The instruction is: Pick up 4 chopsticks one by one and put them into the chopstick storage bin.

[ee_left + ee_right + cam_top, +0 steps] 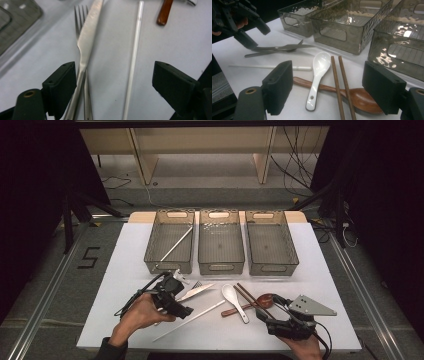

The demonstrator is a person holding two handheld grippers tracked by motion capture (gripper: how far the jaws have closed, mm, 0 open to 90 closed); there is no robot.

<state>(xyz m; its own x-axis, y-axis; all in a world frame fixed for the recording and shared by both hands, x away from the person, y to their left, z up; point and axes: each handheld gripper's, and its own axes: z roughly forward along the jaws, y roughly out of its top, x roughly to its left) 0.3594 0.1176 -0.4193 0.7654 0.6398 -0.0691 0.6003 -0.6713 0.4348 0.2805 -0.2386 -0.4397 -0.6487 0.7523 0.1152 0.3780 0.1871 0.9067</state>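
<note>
My left gripper [180, 296] [113, 82] is open low over the white table. A steel knife [86, 37] [198, 291] lies across a fork [79, 15], their handles by its left jaw, and a white chopstick [133, 55] [190, 320] lies between the jaws. My right gripper [270, 309] [327, 87] is open too, near the front right. Ahead of it lie a white ceramic spoon [319, 67] [234, 300], two brown chopsticks [340, 82] [248, 296] and a wooden spoon [362, 98] [263, 300] under them. The left gripper [258, 36] hangs over the knife [279, 48].
Three grey see-through bins stand side by side at the back: left bin [169, 265], middle bin [221, 266], right bin [272, 266]. A second white chopstick [177, 244] rests slanted in the left bin. Floor, cables and a wooden frame lie beyond the table.
</note>
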